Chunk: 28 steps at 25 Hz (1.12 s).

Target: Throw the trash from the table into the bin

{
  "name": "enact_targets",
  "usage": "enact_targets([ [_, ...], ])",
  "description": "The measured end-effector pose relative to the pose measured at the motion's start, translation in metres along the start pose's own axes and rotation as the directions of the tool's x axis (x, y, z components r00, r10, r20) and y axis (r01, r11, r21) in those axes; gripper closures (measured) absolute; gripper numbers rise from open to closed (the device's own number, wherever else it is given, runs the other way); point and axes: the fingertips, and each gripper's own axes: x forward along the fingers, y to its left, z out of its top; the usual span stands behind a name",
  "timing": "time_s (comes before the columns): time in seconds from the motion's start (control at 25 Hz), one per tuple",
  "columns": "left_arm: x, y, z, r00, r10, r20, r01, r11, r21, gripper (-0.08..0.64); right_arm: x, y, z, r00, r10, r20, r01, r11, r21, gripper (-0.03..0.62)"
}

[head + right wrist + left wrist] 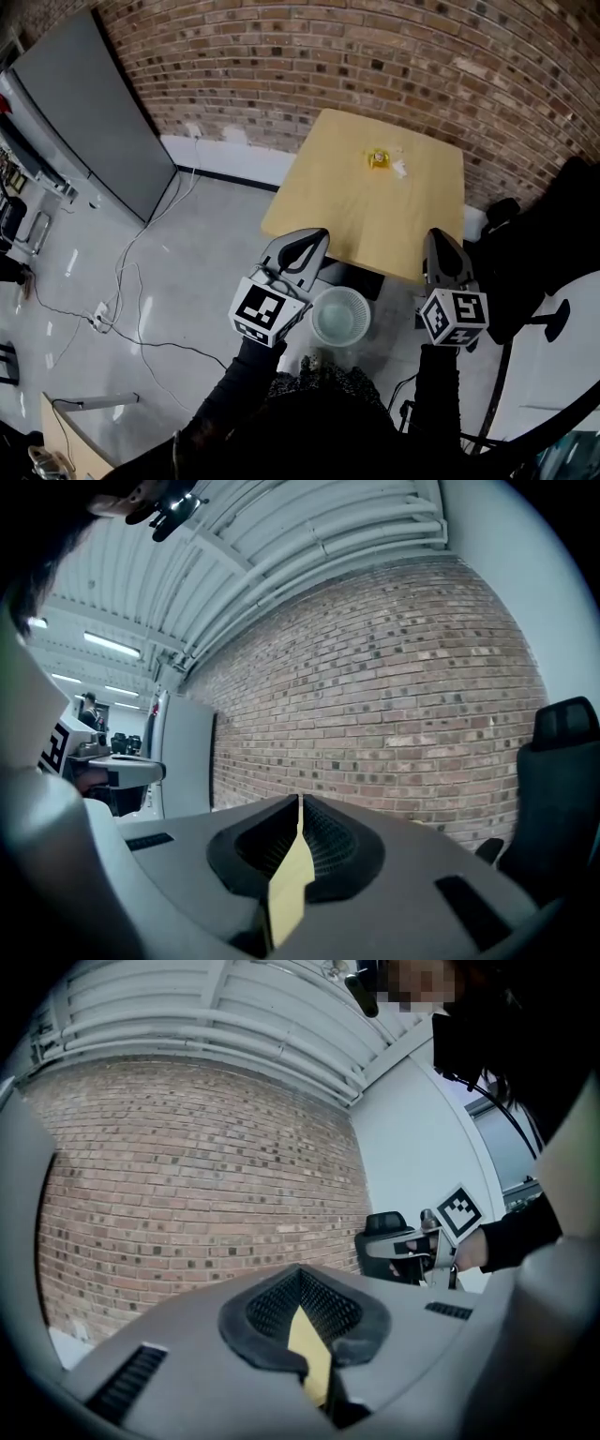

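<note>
One desk (375, 220). Two trash pieces near its far edge, just beside each other: yellow scrap (378, 158), white crumpled scrap (400, 169). One bin (340, 316) on floor off desk's near edge, between two grippers. Left hand-held gripper (312, 238) clenched, empty. Right hand-held gripper (437, 236) clenched, empty. Both held level, short of desk's near edge.

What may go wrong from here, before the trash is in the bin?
The left gripper and right gripper are both shut; unopened, they may push the trash off the table's far side.
The bin stands on the floor by the table's near edge, between the grippers; a step forward may knock it over.
</note>
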Motion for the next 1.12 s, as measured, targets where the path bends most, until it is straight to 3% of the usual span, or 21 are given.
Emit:
enact_targets([
  [0.32, 0.027, 0.033, -0.009, 0.999, -0.031, 0.009, 0.031, 0.999, -0.034, 0.56, 0.026, 0.001, 0.003, 0.999, -0.042, -0.009, 0.042, 0.999, -0.028, 0.581],
  [0.6, 0.049, 0.029, -0.015, 0.997, -0.074, 0.004, 0.075, 0.996, -0.045, 0.56, 0.033, -0.015, -0.001, 0.997, -0.07, -0.023, 0.069, 0.997, -0.03, 0.581],
  [1.12, 0.11, 0.04, -0.039, 0.998, 0.027, -0.062, -0.031, 0.998, -0.063, 0.56, 0.103, -0.063, -0.036, 0.995, 0.039, -0.093, -0.041, 0.999, -0.017, 0.578],
])
